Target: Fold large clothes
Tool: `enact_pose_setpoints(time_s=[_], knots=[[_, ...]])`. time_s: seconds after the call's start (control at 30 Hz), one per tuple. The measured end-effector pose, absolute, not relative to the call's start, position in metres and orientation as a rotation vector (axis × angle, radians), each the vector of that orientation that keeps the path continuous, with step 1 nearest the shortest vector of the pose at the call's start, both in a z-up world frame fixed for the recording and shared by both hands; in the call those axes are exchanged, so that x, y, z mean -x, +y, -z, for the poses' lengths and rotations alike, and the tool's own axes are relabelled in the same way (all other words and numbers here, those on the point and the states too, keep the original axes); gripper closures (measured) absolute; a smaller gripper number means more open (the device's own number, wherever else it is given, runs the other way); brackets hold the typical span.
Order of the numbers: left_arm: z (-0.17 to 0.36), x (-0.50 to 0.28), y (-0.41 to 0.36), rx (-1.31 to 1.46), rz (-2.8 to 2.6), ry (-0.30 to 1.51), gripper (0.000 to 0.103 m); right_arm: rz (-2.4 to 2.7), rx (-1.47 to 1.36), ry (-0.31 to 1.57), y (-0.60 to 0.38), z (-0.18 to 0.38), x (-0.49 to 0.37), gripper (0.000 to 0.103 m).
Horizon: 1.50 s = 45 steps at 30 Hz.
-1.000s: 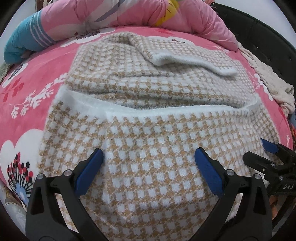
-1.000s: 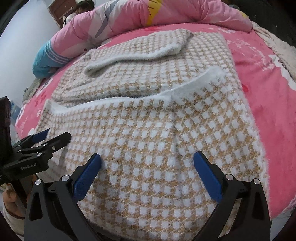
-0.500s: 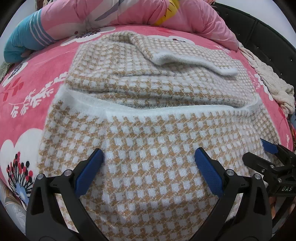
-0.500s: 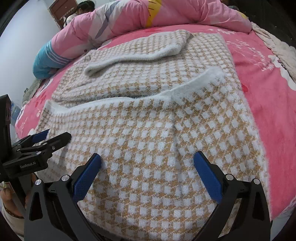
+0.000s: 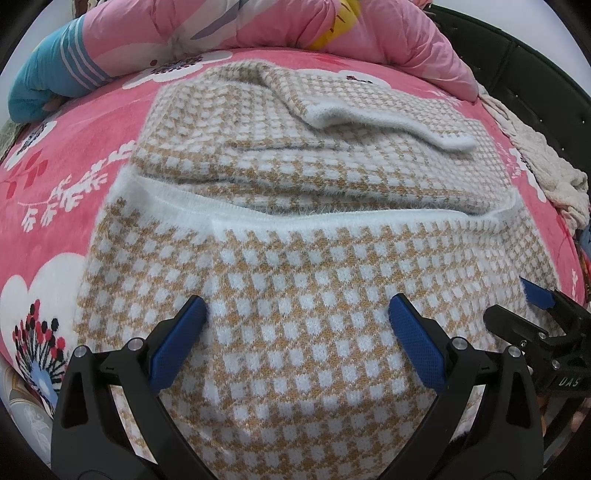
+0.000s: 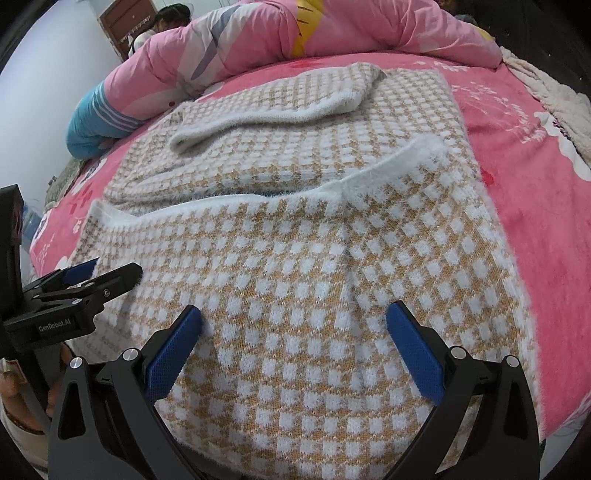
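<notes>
A tan-and-white checked knit sweater lies on the pink bed, its lower half folded up so the white hem crosses the middle. One sleeve rests folded across the far part. My left gripper hovers open just above the near fold, nothing between its blue pads. In the right wrist view the same sweater fills the frame, and my right gripper is open over it too. Each gripper shows in the other's view: the right gripper at the sweater's right edge, the left gripper at its left edge.
A pink floral blanket covers the bed. A rolled pink and blue quilt lies along the far side. A cream cloth is heaped at the right, by a dark headboard. A person is beyond the quilt.
Both grippers have barely shifted over the sweater and remain open. The sweater lies as before.
</notes>
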<state>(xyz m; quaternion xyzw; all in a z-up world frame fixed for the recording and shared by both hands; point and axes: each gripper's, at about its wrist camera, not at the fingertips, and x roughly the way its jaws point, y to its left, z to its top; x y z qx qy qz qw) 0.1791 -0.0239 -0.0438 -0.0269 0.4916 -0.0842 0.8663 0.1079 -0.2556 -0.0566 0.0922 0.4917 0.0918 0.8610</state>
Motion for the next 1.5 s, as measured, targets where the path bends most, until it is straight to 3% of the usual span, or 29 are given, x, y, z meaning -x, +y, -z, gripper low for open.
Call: enact_pose_setpoints(time_s=[0.73,1.13,1.5], knots=[[0.043,-0.174,-0.024,0.044,0.190,1.004,0.007,-0.195,-0.193,1.028,-0.256,0.057,-0.107,0.006],[0.021,-0.135,0.051,0.132,0.172,0.781,0.008,-0.194,-0.191,1.026,-0.256,0.057,-0.105,0.006],[0.031,-0.177,0.099,0.219,0.178,0.802,0.048,-0.173,-0.194,1.044,-0.255,0.057,-0.109,0.006]])
